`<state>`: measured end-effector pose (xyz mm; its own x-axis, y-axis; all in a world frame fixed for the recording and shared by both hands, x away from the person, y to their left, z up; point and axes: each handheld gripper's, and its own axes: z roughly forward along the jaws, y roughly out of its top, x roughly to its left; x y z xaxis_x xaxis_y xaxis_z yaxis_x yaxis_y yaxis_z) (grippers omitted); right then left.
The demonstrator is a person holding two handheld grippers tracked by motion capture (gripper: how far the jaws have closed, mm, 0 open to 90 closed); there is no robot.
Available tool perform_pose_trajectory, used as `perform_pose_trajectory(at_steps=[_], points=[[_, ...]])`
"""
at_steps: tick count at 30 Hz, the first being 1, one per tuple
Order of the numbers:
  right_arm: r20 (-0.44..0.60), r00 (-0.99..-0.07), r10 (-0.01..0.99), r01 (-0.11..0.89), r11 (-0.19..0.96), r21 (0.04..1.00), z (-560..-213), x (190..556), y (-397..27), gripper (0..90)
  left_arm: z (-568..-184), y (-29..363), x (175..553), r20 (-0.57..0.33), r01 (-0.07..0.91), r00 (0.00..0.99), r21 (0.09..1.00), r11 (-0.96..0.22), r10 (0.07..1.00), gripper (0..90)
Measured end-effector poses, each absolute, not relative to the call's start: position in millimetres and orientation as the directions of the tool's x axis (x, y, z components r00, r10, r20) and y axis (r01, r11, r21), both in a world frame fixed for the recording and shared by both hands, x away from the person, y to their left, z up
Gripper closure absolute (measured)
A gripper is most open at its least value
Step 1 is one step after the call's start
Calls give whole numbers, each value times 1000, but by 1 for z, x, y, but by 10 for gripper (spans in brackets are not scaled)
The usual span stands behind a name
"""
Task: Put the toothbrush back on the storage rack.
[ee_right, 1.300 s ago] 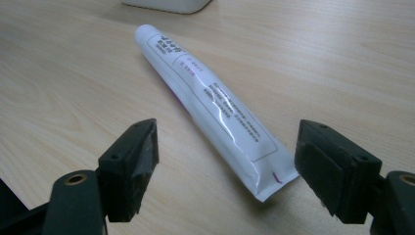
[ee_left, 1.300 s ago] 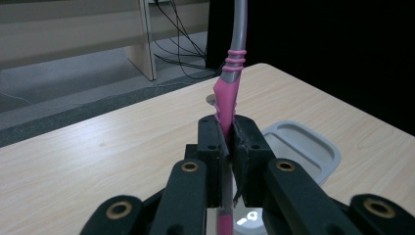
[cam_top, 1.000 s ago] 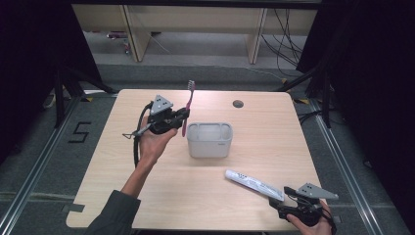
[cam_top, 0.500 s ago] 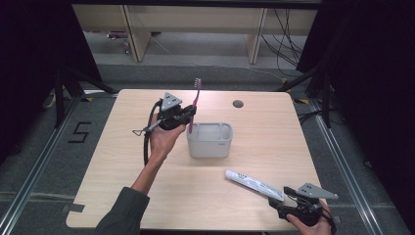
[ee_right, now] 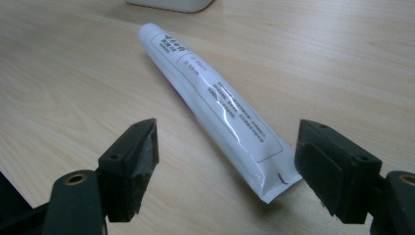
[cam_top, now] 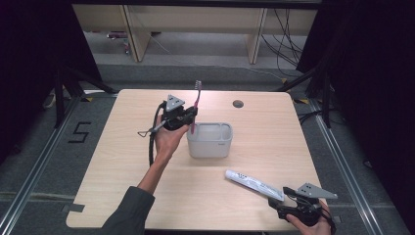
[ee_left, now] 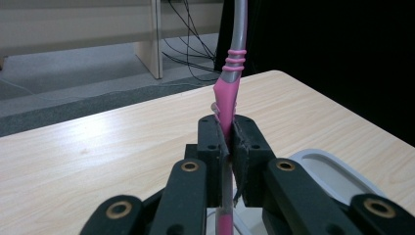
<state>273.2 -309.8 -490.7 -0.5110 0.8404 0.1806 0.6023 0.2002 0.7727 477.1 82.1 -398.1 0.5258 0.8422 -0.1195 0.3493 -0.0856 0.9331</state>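
Observation:
My left gripper point(cam_top: 192, 113) is shut on a pink and grey toothbrush point(cam_top: 197, 98), which it holds upright with the head on top. The brush's lower end hangs at the left end of a pale grey open container point(cam_top: 210, 147) in the middle of the table. In the left gripper view the handle point(ee_left: 228, 88) is pinched between the black jaws point(ee_left: 229, 132), with the container's rim point(ee_left: 337, 169) below on the right. A white toothpaste tube point(cam_top: 254, 183) lies near the front right. My right gripper point(cam_top: 280, 199) stands open at its flat end point(ee_right: 274, 178), the pads point(ee_right: 139, 147) not touching it.
A round cable hole point(cam_top: 238, 104) sits at the table's back right. Wooden shelving point(cam_top: 195, 24) and loose cables point(cam_top: 288, 29) lie beyond the far edge. The container's base point(ee_right: 171, 4) is past the tube's cap end in the right gripper view.
My left hand has carried the toothbrush to the right and down, from beside the container to over its left end. The right gripper and the tube have stayed put.

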Motion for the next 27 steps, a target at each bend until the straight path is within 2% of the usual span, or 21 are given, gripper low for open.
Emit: perform_pose_trajectory(at_steps=[27], points=[[179,-510,842,604,202,771,-491,274,-310,252,-426,80,478,-125,411,515,904,-116,848,822]])
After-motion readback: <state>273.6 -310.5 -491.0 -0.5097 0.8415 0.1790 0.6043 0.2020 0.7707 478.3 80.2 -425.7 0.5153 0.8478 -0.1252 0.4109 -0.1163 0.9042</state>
